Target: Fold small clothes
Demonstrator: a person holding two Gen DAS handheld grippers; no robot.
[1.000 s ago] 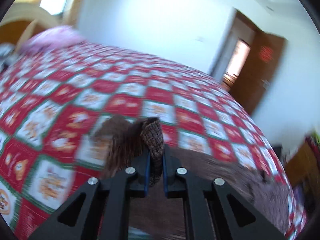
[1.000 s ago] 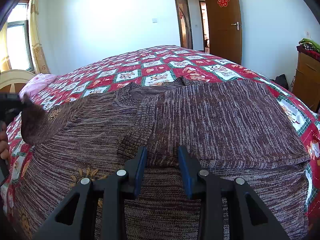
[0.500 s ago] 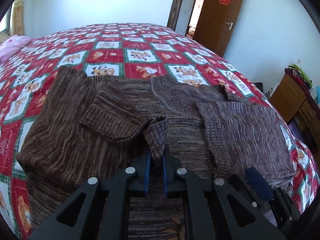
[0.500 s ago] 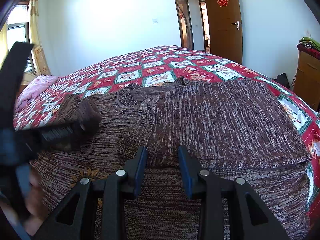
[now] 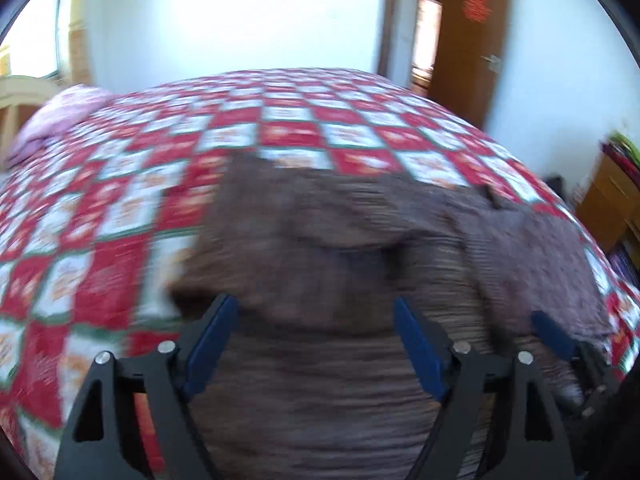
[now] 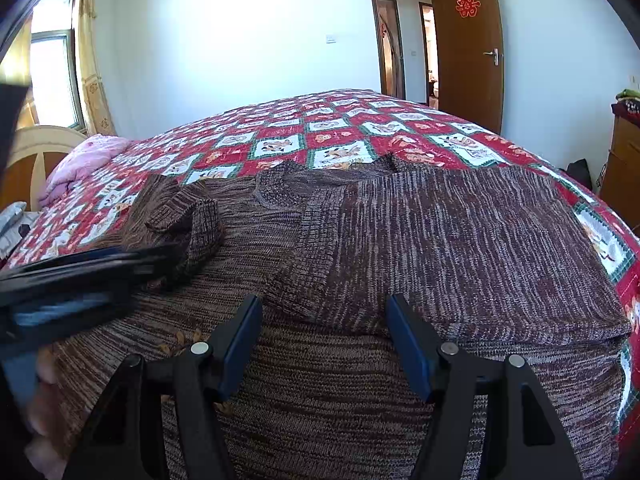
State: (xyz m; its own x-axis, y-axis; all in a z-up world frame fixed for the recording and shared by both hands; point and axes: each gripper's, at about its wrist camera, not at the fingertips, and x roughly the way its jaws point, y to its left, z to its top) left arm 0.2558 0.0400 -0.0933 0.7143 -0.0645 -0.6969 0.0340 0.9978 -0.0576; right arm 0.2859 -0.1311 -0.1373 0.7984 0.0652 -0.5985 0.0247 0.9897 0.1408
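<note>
The brown sweater (image 6: 400, 248) is spread on the quilt (image 6: 340, 136) directly ahead of both tongs, its left sleeve (image 6: 180, 216) nearer the left gripper (image 5: 316, 340), while the right gripper (image 6: 324, 340) is likewise opening empty.

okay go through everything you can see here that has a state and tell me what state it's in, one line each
Left hand-held gripper: jaws opening, nothing between the pads.
Right hand-held gripper: jaws opening, pads apart over the knit, pressing on nothing.
Brown sweater: lying flat on the bed, both sleeves folded in over the body.
Left sleeve: released, lying bunched on the sweater.
Quilt: spread over the bed.
Door: standing open.
</note>
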